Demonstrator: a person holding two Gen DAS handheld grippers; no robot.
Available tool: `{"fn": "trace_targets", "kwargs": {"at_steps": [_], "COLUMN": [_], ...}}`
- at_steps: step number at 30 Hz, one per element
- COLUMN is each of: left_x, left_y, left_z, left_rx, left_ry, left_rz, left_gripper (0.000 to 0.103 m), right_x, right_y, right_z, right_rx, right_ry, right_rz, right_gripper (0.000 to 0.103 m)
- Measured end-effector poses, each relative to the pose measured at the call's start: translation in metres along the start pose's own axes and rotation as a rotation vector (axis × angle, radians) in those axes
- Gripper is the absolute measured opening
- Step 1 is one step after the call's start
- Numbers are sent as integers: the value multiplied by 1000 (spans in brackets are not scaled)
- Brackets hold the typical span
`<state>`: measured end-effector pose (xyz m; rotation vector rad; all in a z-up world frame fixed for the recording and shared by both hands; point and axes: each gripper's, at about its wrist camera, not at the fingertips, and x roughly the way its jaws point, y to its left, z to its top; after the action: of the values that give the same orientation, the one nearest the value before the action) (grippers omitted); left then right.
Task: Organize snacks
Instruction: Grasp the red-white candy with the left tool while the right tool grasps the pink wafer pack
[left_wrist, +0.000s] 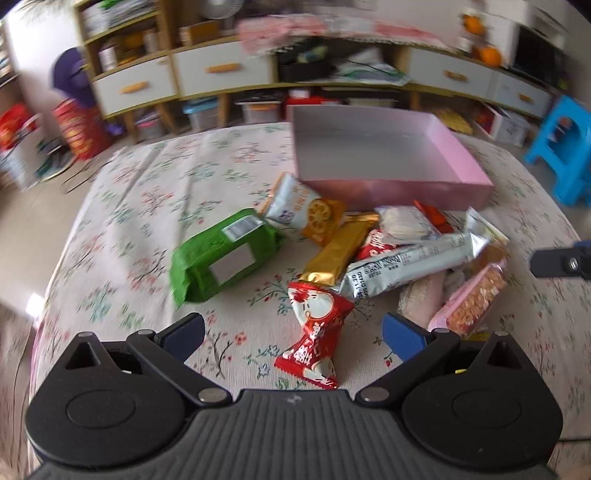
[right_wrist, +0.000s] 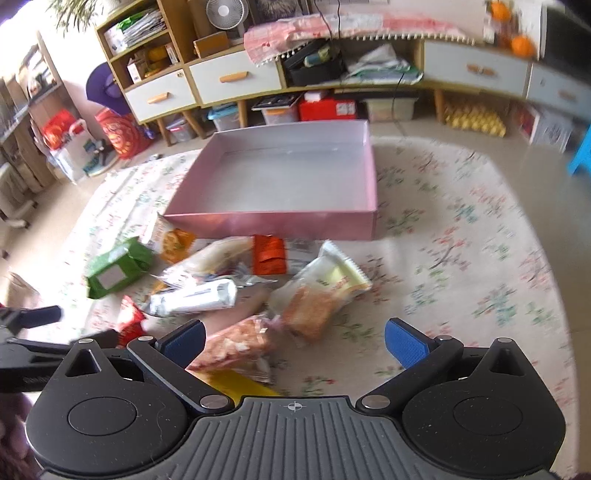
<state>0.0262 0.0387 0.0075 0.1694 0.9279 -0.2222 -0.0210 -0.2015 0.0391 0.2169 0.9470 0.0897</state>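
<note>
left gripper (left_wrist: 293, 334): fingers spread, red packet (left_wrist: 314, 336) between them, ungrasped | right gripper (right_wrist: 295, 343): fingers spread, pink packet (right_wrist: 240, 347) by left finger | box (right_wrist: 280, 219) beyond pile

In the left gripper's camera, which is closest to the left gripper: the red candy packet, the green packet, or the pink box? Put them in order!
1. Red candy packet: nearest, lying between the open fingers of the left gripper.
2. Green packet: farther out, to the left.
3. Pink box: farthest, behind the snack pile, with nothing in it.
</note>
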Motion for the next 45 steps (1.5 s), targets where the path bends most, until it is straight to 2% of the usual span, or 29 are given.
{"fn": "trace_targets", "kwargs": {"at_steps": [5,9,12,15,17,19,21,23,27,31,45], "left_x": [12,24,30,39,45,48,47,45,45,41,-3], "left_y": [1,2,3,6,10,14,15,16,15,12,11], "left_z": [-2,-4,-6,-8,-10,-12,-13,-13,-12,-11,-3], "left_rx": [60,47,29,-1,-26,-43,-43,-42,-38,-33,-74], "left_ry": [-26,28,52,87,106,113,97,83,72,57,-79], "left_rz": [-31,-111,-153,-177,-179,-178,-172,-171,-190,-196,-230], "left_gripper": [91,77,70,67,62,52,49,42,26,23,22], "right_x": [16,34,46,55,61,66,69,68,66,63,26], "right_y": [-6,-13,-16,-16,-15,-16,-16,-16,-21,-23,-8], "right_z": [-2,-8,-11,-13,-13,-14,-15,-15,-17,-18,-8], "right_rx": [115,212,276,317,329,347,363,356,378,389,353], "right_ry": [58,108,139,153,162,175,183,172,162,155,70], "right_rz": [125,213,270,302,307,312,313,296,300,323,367], "right_gripper": [103,102,96,88,78,68,64,53,41,33,30]}}
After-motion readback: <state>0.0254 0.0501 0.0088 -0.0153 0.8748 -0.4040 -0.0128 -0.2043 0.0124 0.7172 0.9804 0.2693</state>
